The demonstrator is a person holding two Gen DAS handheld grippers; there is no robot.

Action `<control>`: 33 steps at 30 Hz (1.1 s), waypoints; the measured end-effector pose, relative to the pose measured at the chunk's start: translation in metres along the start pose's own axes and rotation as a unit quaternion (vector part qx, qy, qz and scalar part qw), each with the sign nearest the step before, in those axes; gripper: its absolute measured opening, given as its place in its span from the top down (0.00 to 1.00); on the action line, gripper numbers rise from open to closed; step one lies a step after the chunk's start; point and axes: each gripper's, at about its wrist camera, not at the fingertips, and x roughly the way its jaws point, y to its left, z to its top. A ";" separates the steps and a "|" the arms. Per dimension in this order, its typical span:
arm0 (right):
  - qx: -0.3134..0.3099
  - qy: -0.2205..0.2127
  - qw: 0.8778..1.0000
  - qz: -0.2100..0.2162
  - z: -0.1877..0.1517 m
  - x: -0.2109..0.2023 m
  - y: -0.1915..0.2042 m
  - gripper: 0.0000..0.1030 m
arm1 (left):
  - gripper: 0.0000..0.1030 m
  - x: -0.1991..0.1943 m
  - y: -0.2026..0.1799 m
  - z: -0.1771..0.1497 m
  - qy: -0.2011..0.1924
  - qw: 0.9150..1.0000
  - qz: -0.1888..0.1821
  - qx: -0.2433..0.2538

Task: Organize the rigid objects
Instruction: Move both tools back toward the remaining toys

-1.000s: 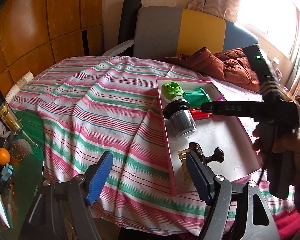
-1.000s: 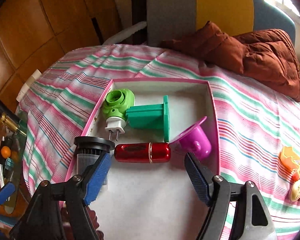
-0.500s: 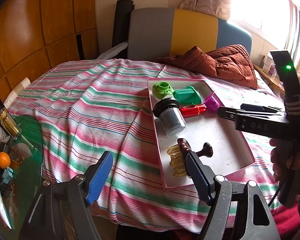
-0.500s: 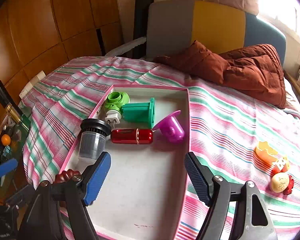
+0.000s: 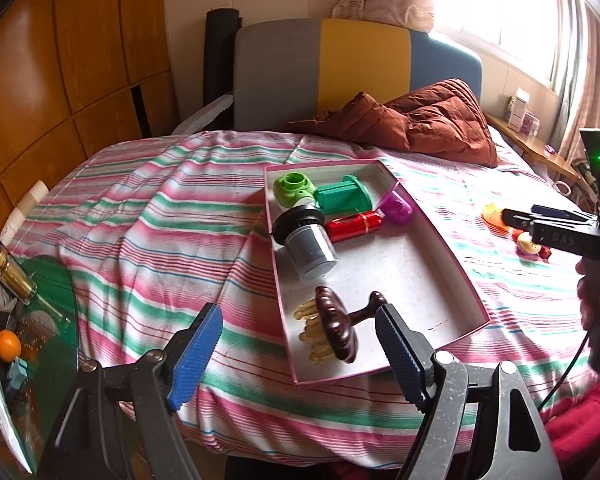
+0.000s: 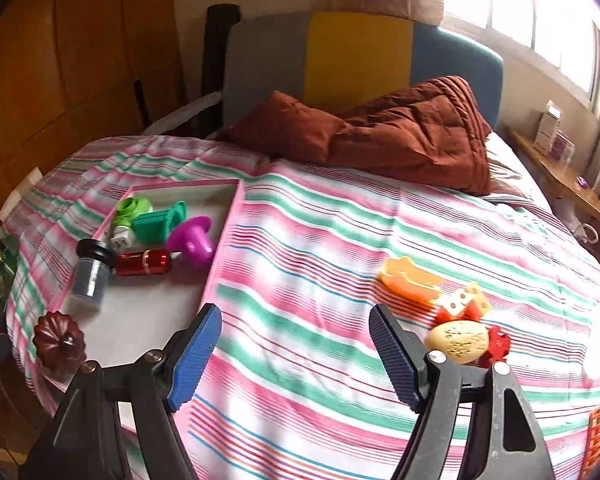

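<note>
A pink-rimmed tray (image 5: pixel 456 272) lies on the striped bedspread. In it are a green plug (image 5: pixel 294 188), a teal spool (image 5: pixel 342 198), a purple cup (image 5: pixel 398 210), a red tube (image 5: pixel 354 226), a grey jar with black lid (image 5: pixel 306 238) and a dark brown massager (image 5: pixel 336 330). My left gripper (image 5: pixel 298 354) is open and empty at the tray's near corner. My right gripper (image 6: pixel 296 354) is open and empty over the bedspread, right of the tray (image 6: pixel 224 240). Orange, red and cream toys (image 6: pixel 444 312) lie just beyond its right finger.
A rust-brown quilt (image 6: pixel 400 136) lies at the head of the bed before a grey, yellow and blue headboard (image 6: pixel 352 60). A glass side table (image 5: pixel 28 332) with a bottle and an orange stands at left. A wooden ledge (image 6: pixel 560 172) runs under the window.
My right gripper has drawn back from the tray and swung right toward the toys on the bedspread. My left gripper has pulled back a little, still open.
</note>
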 end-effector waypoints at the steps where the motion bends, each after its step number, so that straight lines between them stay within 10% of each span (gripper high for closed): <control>1: 0.004 -0.001 1.000 -0.010 -0.001 -0.001 -0.011 0.25 | 0.23 0.000 -0.003 0.001 -0.001 1.000 0.000 0.003; 15: 0.237 0.008 0.964 -0.120 -0.042 -0.004 -0.184 0.25 | 0.23 0.007 -0.053 0.023 -0.004 0.998 -0.014 0.063; 33: 0.337 0.017 0.936 -0.100 -0.053 -0.011 -0.215 0.25 | 0.23 0.037 -0.139 0.056 0.014 0.989 -0.091 0.115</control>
